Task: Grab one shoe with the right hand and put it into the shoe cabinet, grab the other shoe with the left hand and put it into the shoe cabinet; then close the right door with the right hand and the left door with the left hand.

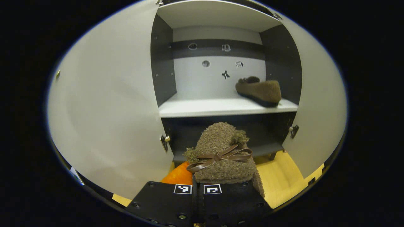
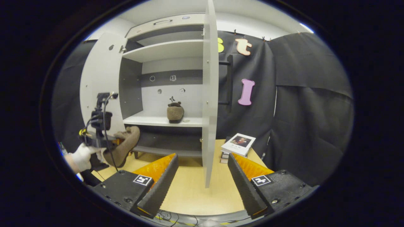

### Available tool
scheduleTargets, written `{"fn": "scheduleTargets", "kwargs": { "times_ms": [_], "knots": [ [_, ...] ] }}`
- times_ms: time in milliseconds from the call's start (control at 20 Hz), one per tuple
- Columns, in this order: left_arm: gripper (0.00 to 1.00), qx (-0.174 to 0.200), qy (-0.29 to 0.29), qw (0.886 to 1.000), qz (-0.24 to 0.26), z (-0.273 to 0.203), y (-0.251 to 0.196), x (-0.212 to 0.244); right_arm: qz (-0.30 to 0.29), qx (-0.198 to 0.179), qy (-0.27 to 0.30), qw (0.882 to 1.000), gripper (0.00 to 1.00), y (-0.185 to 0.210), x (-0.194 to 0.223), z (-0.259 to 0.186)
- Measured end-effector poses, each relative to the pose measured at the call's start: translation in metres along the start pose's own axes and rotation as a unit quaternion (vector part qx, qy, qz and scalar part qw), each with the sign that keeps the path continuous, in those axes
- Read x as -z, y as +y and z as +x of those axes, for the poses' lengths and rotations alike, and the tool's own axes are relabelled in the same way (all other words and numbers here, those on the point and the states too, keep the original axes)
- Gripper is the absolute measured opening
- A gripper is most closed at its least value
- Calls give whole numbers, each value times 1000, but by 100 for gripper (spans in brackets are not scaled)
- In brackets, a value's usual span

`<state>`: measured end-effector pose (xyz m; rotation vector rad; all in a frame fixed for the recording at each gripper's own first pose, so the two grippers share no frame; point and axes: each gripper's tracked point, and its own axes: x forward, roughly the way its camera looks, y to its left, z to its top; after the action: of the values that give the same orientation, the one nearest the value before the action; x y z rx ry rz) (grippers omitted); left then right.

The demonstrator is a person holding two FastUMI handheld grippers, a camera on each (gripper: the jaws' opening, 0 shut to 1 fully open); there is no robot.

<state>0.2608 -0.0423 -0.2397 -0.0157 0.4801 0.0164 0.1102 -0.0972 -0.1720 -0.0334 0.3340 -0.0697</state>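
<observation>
Left gripper clamped on the heel end of a fuzzy brown bow-trimmed slipper, held just before the open shoe cabinet, below the shelf carrying its mate. Right gripper spread wide, holding nothing, facing the right door. Likely light, soft and squashy; firmer purchase nearer the sole.

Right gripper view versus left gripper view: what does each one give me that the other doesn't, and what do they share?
The right gripper view alone has the stack of books on the table beside the right door, the gloved hand holding the left gripper, and the right gripper with jaws apart. The left gripper view alone has the bow on the held shoe and the left door hinge. Both share the open cabinet and the shoe on the shelf.
</observation>
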Motion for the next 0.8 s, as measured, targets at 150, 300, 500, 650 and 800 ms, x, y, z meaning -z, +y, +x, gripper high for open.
{"fn": "scheduleTargets", "kwargs": {
  "times_ms": [150, 300, 500, 650, 800],
  "knots": [
    [0, 0, -44, 999, -10, 9, 3, -61, 2, -8, -12, 1000, 100, 6, -11, -1],
    [0, -8, -76, 997, -7, 25, 6, -106, 5, -16, -24, 1000, 100, 12, -22, 1],
    [0, -10, -91, 996, -1, 58, 5, -141, 4, -26, -40, 999, 100, 21, -37, 1],
    [0, -11, -78, 997, -8, 97, 2, -146, -6, -33, -44, 998, 100, 26, -42, 2],
    [0, -11, -63, 998, -2, 137, -1, -152, -15, -34, -43, 998, 100, 26, -43, 3]
  ]
}}
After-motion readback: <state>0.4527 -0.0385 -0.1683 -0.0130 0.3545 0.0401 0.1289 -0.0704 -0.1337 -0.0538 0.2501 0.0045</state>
